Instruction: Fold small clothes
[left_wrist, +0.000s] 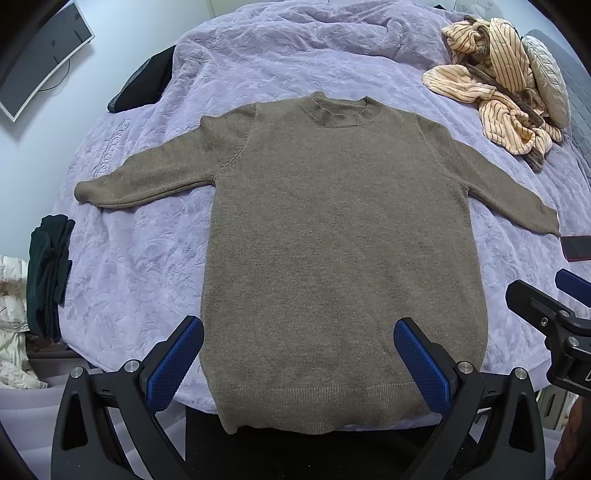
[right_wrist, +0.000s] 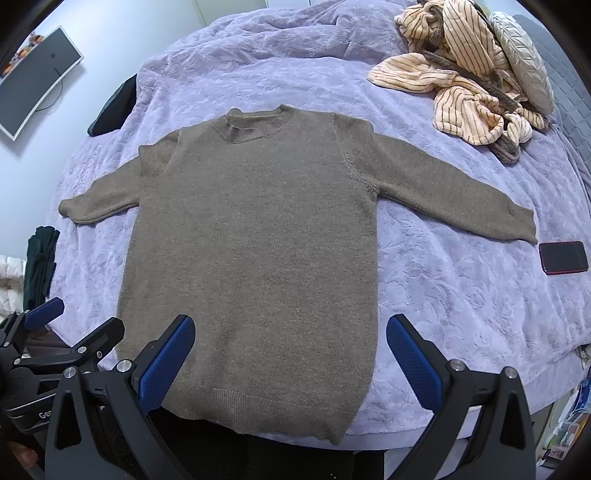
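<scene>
Beyond both tools — left tool (left_wrist: 298, 360), right tool (right_wrist: 290, 356), wide open, empty — lies the flat sweater (left_wrist: 332, 236).

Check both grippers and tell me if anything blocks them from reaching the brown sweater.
Nothing visible does. The brown sweater lies flat on the purple bedspread, and the left gripper and right gripper hang open just above its hem. The phone lies just past the right cuff, and the striped garment lies clear.

I count one brown sweater (left_wrist: 343, 243), one striped peach garment (left_wrist: 495, 88), one phone (right_wrist: 563, 257), one grey cushion (right_wrist: 522, 62), one monitor (right_wrist: 37, 79), and two grippers: left (left_wrist: 299, 360), right (right_wrist: 290, 354).
</scene>
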